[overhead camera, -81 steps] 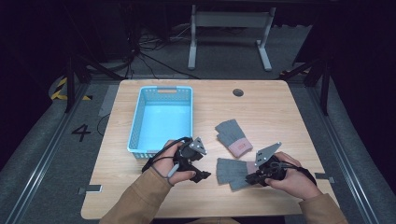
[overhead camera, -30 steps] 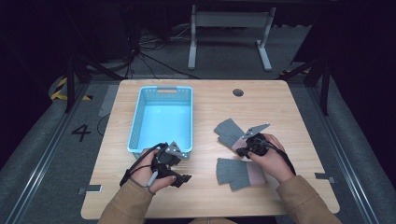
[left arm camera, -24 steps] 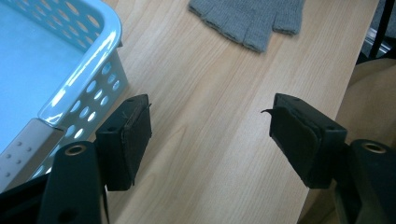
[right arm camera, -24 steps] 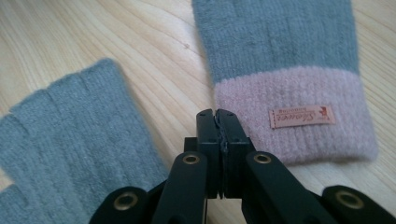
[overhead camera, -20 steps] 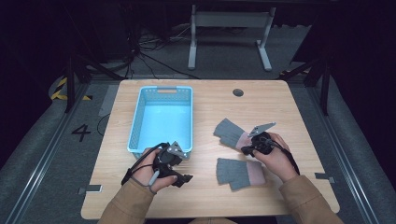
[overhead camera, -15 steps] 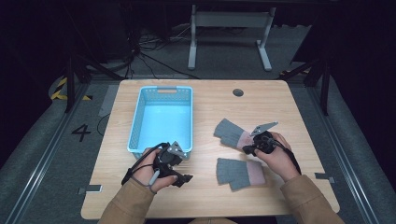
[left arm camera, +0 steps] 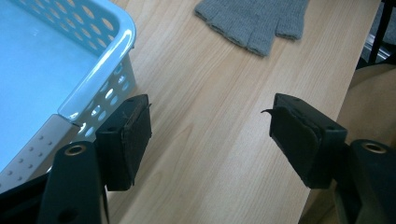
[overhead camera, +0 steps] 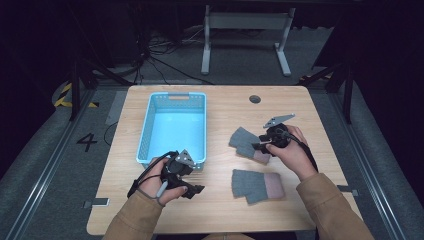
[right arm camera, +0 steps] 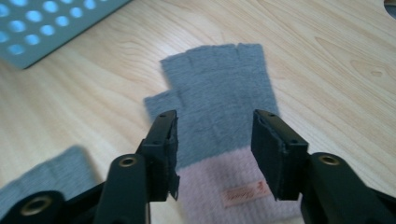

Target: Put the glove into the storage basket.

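Under your right gripper (right arm camera: 212,154): glove (right arm camera: 219,107), grey fingers, pale pink cuff, small pink label. Second glove (overhead camera: 257,185) nearer you, same grey with pink cuff. Basket (overhead camera: 145,135) light blue, walls dotted with round holes. Table (overhead camera: 225,210) pale wood grain. Your jaws black, both grippers. Your sleeves (overhead camera: 330,210) tan.

The high view looks forward and down on the whole table (overhead camera: 220,100) from above the person's side. The left gripper view sits close over the wood, facing the basket (left arm camera: 70,70) at ten o'clock. The right gripper view hangs close above a glove (right arm camera: 219,98); both share the basket.
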Motion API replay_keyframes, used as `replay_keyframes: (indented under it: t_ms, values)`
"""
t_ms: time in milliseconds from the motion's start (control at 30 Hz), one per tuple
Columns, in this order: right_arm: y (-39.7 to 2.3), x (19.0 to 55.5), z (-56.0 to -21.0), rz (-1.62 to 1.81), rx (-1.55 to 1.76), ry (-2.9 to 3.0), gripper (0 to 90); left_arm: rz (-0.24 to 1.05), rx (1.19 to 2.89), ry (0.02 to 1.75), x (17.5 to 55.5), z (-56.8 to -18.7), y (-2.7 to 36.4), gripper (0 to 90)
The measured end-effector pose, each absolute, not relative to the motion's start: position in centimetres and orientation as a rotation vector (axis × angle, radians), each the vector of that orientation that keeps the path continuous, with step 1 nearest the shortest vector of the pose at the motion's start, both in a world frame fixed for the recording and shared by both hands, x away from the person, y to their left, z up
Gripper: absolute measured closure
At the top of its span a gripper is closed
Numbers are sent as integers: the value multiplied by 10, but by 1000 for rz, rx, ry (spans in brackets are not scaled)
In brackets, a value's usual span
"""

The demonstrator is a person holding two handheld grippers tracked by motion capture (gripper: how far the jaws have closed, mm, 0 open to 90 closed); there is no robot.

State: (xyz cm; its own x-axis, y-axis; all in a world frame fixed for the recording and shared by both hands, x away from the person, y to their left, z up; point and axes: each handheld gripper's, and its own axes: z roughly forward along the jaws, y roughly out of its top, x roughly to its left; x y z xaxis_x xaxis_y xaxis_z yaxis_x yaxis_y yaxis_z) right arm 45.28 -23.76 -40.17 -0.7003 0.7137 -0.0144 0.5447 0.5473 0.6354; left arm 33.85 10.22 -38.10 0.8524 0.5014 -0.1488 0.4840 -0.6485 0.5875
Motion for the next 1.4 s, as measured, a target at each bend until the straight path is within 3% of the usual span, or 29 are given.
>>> replay_keyframes:
  t_ms: [233, 667, 900, 933, 967, 1067, 1400]
  values:
    - [-230, 476, -416, 825, 1081, 2506, 406, 35, 2383, 709, 340, -380, 103, 302]
    - [-224, 491, -437, 700, 1095, 2554, 398, 30, 2378, 710, 341, -380, 103, 302]
    - [-222, 492, -437, 677, 1120, 2577, 536, 30, 2384, 708, 341, -381, 101, 302]
    - [-222, 492, -436, 670, 1123, 2579, 572, 28, 2385, 708, 341, -381, 101, 302]
    - [-220, 491, -435, 660, 1125, 2589, 689, 30, 2386, 707, 341, -381, 101, 302]
    - [-219, 490, -434, 649, 1120, 2597, 771, 29, 2385, 707, 341, -381, 101, 302]
    - [-226, 484, -425, 726, 1120, 2567, 794, 30, 2380, 697, 346, -378, 99, 302]
